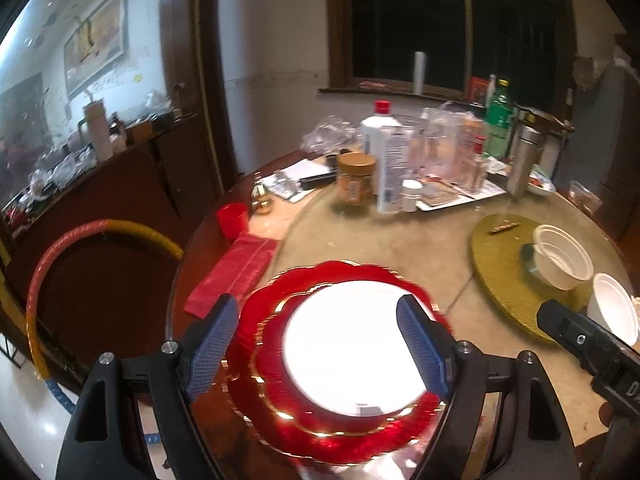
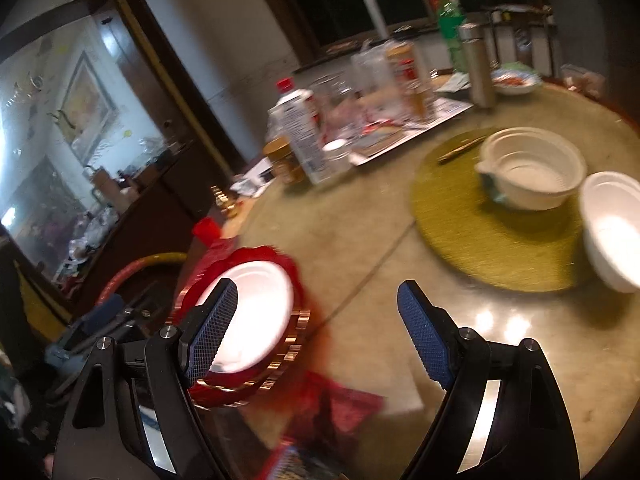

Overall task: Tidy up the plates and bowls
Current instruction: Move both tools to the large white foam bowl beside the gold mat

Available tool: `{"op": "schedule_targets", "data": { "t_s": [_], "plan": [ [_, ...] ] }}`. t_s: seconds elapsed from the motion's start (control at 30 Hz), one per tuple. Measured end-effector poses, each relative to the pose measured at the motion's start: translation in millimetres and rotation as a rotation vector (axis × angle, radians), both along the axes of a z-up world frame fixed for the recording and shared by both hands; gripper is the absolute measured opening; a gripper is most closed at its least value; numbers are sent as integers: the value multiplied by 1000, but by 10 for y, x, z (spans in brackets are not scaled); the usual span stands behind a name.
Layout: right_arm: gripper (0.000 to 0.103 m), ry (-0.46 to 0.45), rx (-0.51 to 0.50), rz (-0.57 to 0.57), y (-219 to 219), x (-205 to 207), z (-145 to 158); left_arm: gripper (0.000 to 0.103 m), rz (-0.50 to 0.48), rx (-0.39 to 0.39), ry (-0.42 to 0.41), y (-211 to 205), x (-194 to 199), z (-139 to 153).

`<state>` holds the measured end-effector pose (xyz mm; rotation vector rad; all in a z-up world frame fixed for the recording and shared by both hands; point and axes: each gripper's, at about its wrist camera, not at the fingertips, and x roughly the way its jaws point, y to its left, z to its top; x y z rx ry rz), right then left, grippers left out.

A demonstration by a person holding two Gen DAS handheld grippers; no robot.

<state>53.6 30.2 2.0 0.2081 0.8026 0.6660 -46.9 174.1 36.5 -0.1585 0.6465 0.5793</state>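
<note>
A white plate [image 1: 352, 344] lies on a red scalloped charger with gold trim [image 1: 340, 276] at the near edge of the round table. My left gripper [image 1: 320, 344] hovers above it, open, with the pads clear of the plate. To the right, a round olive mat [image 1: 500, 280] holds stacked white bowls [image 1: 560, 256], and a single white bowl [image 1: 614, 304] sits at the mat's edge. My right gripper [image 2: 320, 336] is open and empty over bare tabletop, between the white plate [image 2: 256, 304] and the mat [image 2: 460, 208]. The bowls [image 2: 532, 168] and the lone bowl [image 2: 612, 224] lie ahead to its right.
Bottles, a jar [image 1: 356, 178], glasses and a steel flask [image 1: 524, 160] crowd the table's far side. A red cup [image 1: 232, 220] and a red cloth [image 1: 236, 272] lie left of the charger. A hoop [image 1: 80, 240] and a dark cabinet stand beyond the left edge.
</note>
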Motion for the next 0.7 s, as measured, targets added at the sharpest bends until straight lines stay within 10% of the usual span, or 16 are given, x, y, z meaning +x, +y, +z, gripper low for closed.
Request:
{"op": "schedule_targets", "data": {
  "t_s": [0.7],
  "plan": [
    [83, -1, -149, -271, -1380, 110, -166, 82, -332, -17, 97, -1225, 735, -220]
  ]
}}
